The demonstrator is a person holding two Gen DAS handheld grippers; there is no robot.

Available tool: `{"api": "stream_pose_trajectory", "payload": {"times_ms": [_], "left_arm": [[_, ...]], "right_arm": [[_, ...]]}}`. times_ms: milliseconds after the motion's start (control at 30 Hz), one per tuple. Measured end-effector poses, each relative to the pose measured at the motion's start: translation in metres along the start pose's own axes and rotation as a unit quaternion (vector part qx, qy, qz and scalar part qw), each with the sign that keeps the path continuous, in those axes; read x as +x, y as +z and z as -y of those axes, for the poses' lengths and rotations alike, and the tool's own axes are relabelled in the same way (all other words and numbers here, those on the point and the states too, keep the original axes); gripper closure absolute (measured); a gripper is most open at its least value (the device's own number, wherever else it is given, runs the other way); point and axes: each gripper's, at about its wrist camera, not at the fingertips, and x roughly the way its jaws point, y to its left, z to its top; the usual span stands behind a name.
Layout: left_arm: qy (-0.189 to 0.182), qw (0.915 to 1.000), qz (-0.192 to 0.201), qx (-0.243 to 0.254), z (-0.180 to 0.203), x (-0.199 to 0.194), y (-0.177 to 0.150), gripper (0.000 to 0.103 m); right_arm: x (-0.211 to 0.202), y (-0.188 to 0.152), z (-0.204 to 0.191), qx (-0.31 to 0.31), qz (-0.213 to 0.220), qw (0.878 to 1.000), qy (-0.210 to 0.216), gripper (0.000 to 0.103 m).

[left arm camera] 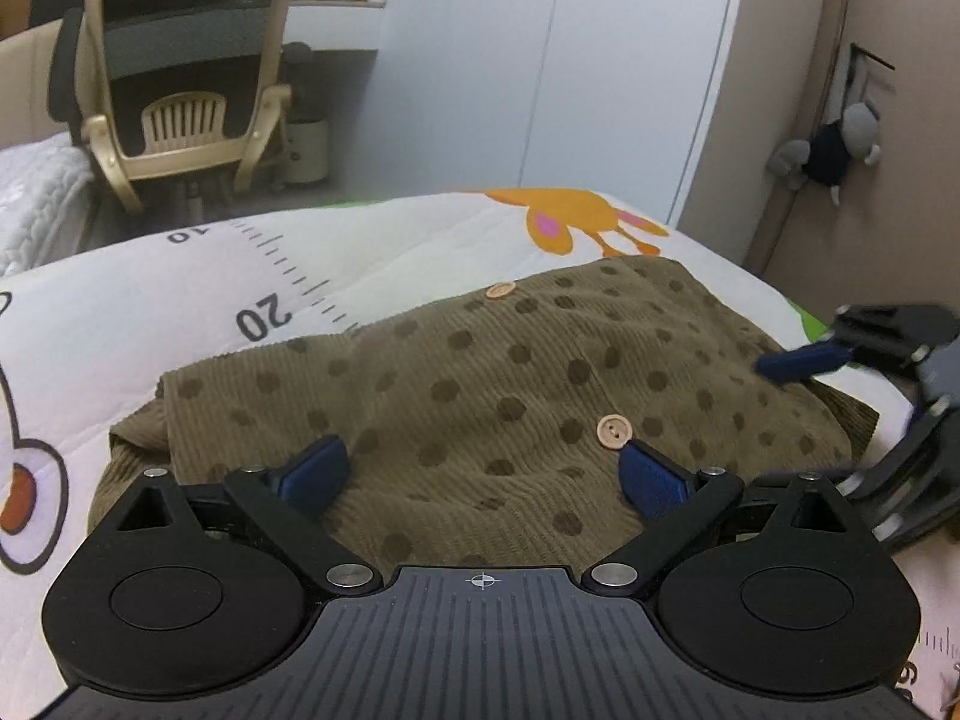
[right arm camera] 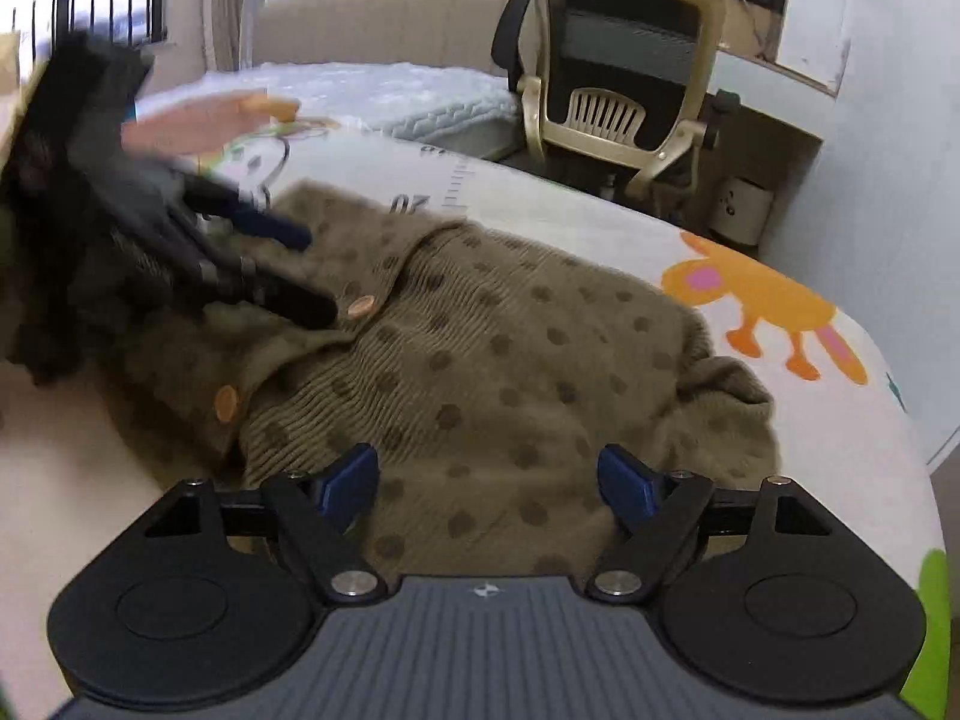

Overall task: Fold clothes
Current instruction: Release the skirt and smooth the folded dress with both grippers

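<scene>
Bedroom with a cartoon-print bed sheet (left arm camera: pixel 150 300) and a beige office chair (left arm camera: pixel 180 72) behind it.
A brown polka-dot cardigan (left arm camera: pixel 480 372), partly folded, lies mid-frame on the bed; the left gripper (left arm camera: pixel 483 474) and the right gripper (right arm camera: pixel 489 483) both stand wide over it, holding nothing. No containers in view.

left wrist: low, close | right wrist: low, close | shared: cardigan (left arm camera: pixel 492 396), chair (right arm camera: pixel 624 60)
</scene>
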Motion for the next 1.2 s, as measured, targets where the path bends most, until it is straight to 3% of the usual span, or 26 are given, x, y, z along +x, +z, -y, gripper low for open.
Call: {"api": "stream_pose_trajectory", "payload": {"times_ms": [100,200,233,300,400,533,567,667,767,833,900,933,1000,1067,1133,1200], "left_arm": [[0.000,1.0000,0.001,-0.003,0.000,-0.001,-0.001,0.002],[0.002,1.0000,0.003,-0.005,0.002,0.002,-0.002,0.000],[0.003,1.0000,0.003,-0.004,0.003,0.002,-0.002,0.000],[0.005,1.0000,0.002,-0.004,0.004,0.003,-0.001,0.000],[0.006,0.9999,0.001,-0.011,0.002,0.003,0.000,0.000],[0.006,0.9996,0.004,-0.027,-0.001,0.004,0.001,0.000],[0.005,0.9996,0.004,-0.029,-0.001,0.003,0.001,0.000],[-0.005,0.9993,0.005,-0.036,-0.003,-0.005,0.003,0.000],[-0.032,0.9982,0.012,-0.050,-0.008,-0.021,0.006,0.000],[-0.086,0.9939,0.038,-0.059,-0.013,-0.037,0.008,0.000],[-0.112,0.9907,0.053,-0.056,-0.014,-0.042,0.011,0.000],[-0.110,0.9911,0.047,-0.058,-0.015,-0.038,0.009,0.000],[-0.089,0.9935,0.017,-0.069,-0.020,-0.022,0.004,0.000],[-0.080,0.9932,0.016,-0.084,-0.028,-0.020,-0.005,0.000],[-0.074,0.9920,0.024,-0.100,-0.037,-0.022,-0.014,0.000],[-0.045,0.9913,0.033,-0.119,-0.037,-0.033,-0.016,0.000]], "right_arm": [[-0.007,0.012,0.029,0.007,0.031,0.996,-0.081,0.021],[0.020,0.011,0.054,-0.024,0.011,0.985,-0.172,0.021],[0.034,0.009,0.058,-0.036,-0.005,0.983,-0.182,0.021],[0.057,0.010,0.062,-0.044,-0.028,0.985,-0.162,0.021],[0.077,0.022,0.062,-0.030,-0.023,0.991,-0.130,0.023],[0.097,0.032,0.074,-0.037,-0.019,0.976,-0.212,0.023],[0.098,0.032,0.080,-0.025,-0.026,0.976,-0.213,0.022],[0.081,0.031,0.083,0.013,-0.026,0.979,-0.202,0.022],[0.041,0.031,0.070,0.036,0.014,0.983,-0.177,0.022],[0.015,0.036,0.058,0.083,0.053,0.989,-0.114,0.022],[0.009,0.042,0.052,0.134,0.076,0.988,-0.028,0.022],[0.009,0.041,0.047,0.156,0.079,0.984,0.013,0.022],[0.027,0.034,0.025,0.157,0.042,0.985,0.059,0.022],[0.048,0.018,-0.005,0.107,0.008,0.994,0.036,0.017],[0.050,0.009,-0.033,0.040,0.023,0.999,-0.011,0.014],[0.048,0.011,-0.035,0.052,0.024,0.998,-0.015,0.012]]}}
